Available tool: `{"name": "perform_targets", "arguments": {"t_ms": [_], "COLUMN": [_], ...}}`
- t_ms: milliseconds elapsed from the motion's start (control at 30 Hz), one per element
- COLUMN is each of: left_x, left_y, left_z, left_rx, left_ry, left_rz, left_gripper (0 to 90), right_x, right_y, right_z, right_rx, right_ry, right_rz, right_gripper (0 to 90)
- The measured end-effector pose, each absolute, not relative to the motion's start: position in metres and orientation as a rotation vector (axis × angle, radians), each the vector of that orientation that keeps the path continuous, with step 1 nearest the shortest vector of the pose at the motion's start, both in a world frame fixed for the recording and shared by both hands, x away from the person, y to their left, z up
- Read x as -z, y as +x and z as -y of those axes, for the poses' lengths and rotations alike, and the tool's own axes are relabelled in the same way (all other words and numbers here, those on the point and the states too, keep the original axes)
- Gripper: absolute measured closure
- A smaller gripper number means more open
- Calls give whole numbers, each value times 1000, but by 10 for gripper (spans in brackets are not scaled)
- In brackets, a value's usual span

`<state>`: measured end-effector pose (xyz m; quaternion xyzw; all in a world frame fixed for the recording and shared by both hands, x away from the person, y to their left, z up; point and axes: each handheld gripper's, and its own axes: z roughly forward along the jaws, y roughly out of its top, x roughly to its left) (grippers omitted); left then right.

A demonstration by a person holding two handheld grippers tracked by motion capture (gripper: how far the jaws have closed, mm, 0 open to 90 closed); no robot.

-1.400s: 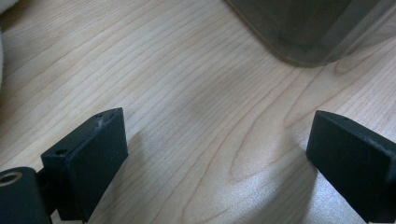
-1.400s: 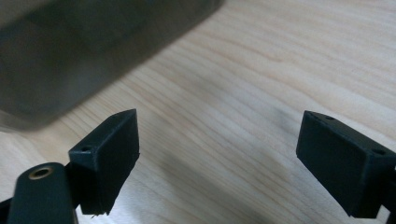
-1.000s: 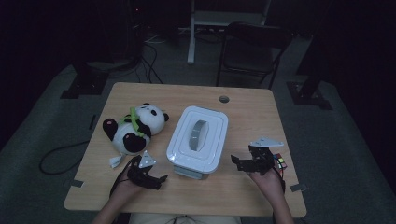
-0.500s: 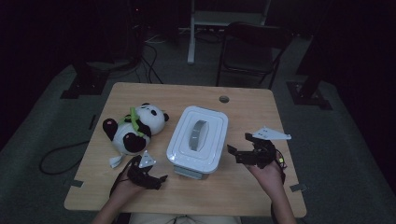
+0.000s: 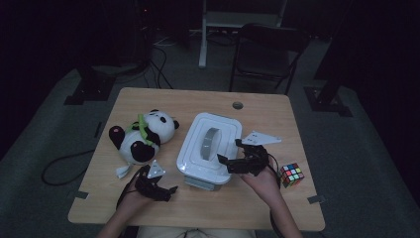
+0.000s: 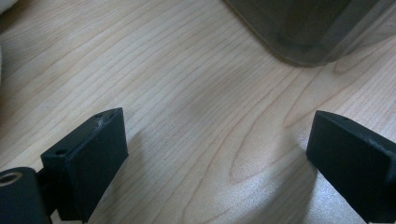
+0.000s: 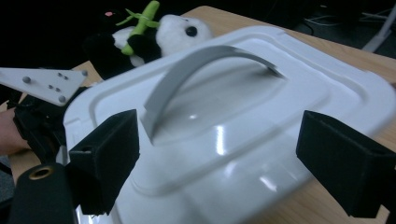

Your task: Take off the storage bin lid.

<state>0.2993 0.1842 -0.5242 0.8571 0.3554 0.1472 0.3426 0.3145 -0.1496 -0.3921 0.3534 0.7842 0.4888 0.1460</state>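
Observation:
A white lidded box (image 5: 197, 161) with a grey arched handle (image 5: 212, 141) stands mid-table. My right gripper (image 5: 231, 154) is open at the box's right edge; in the right gripper view its jaws (image 7: 217, 123) stand wide apart over the lid (image 7: 261, 102), facing the handle (image 7: 205, 65). My left gripper (image 5: 164, 186) rests open on the table near the box's front left corner. The left gripper view has its jaws (image 6: 215, 123) spread over bare wood, with the box's corner (image 6: 303, 32) ahead. Neither gripper holds anything.
A panda plush (image 5: 142, 135) with a green bamboo sprig lies left of the box, close behind the left gripper. A Rubik's cube (image 5: 291, 174) sits by the right hand near the table's right edge. A chair (image 5: 270, 49) stands beyond the table.
My right gripper has moved left, away from the cube, up to the box's right edge. The left gripper has hardly moved.

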Motion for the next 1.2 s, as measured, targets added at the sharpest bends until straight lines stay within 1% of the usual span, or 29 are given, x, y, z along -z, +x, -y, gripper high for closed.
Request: {"name": "perform_targets", "arguments": {"t_ms": [467,533,767,800,867,900,1000,1067,1100,1133,1167,1200], "left_x": [524,524,524,524,524,524,524,524,524,524,524,524], "left_y": [299,300,300,300,300,300,300,300,300,299,299,299], "left_z": [-184,-184,-184,-184,-185,-184,-184,-184,-184,-184,-184,-184], "left_rx": [-385,-385,-385,-385,-387,-386,-387,-386,-386,-385,-385,-385], "left_ry": [2229,2229,2230,2230,2231,2230,2230,2230,2230,2229,2230,2230], "left_rz": [-921,-920,-920,-920,-919,-919,-919,-919,-919,-920,-920,-920], "left_gripper": [59,58,59,58,59,59,59,59,59,59,59,58], "right_x": [395,396,402,403,406,407,408,408,408,409,409,409], "right_y": [330,331,332,331,331,330,328,328,328,328,328,328], "right_z": [111,108,98,96,93,92,90,91,92,93,93,93], "right_rx": [-1396,-1394,-1368,-1354,-1339,-1337,-1315,-1331,-1345,-1354,-1364,-1364], "right_ry": [970,967,942,931,910,904,865,853,849,853,860,860], "right_rz": [-2344,-2341,-2375,-2381,-2394,-2404,-2407,-2414,-2419,-2420,-2420,-2420], "right_gripper": [132,151,165,191,201,238,309,425,468,537,562,562]}}
